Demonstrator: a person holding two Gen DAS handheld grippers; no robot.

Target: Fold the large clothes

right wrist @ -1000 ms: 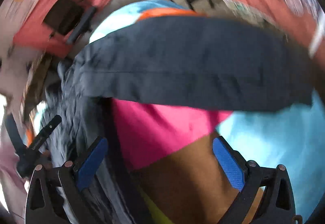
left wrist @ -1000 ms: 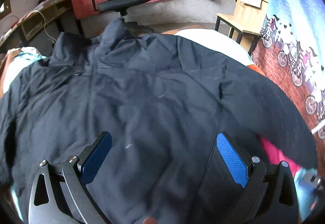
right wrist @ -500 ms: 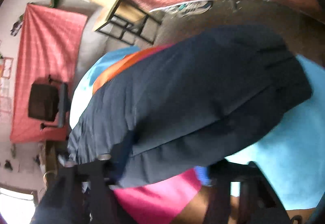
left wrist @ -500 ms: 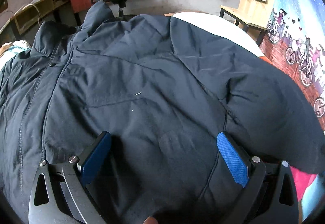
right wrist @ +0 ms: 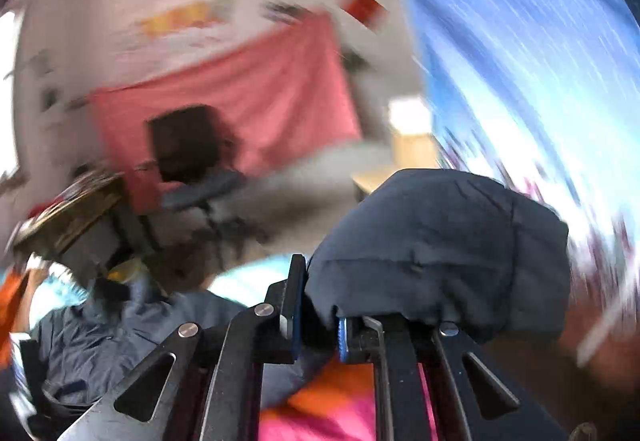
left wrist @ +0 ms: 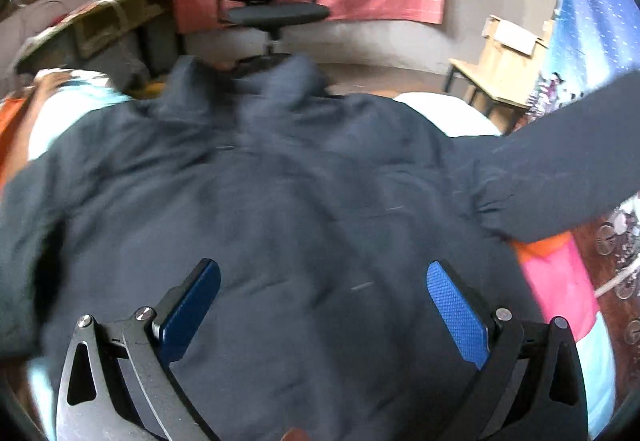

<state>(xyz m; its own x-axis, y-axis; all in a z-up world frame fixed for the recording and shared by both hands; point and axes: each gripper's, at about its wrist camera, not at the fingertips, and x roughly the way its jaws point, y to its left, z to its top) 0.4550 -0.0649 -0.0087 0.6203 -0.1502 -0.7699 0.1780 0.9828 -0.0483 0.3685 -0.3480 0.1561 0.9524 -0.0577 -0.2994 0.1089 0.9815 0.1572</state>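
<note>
A large dark navy jacket (left wrist: pixel 288 209) lies spread front-up on the bed, collar at the far side. My left gripper (left wrist: pixel 323 301) is open and empty, hovering over the jacket's lower middle. The jacket's right sleeve (left wrist: pixel 568 169) is lifted off the bed toward the right. My right gripper (right wrist: pixel 318 311) is shut on the end of that sleeve (right wrist: pixel 440 245), which bunches over the right finger. The rest of the jacket (right wrist: pixel 120 333) lies low left in the right wrist view, which is motion-blurred.
The bed cover (left wrist: pixel 560 293) shows pink, orange and light blue at the right. A black office chair (left wrist: pixel 272 1) stands beyond the bed before a red wall cloth. A wooden stand (left wrist: pixel 500 65) is at right, a desk (left wrist: pixel 100 25) at left.
My right gripper closed on the sleeve end and swung it up off the bed. My left gripper pulled back a little over the jacket and stayed open.
</note>
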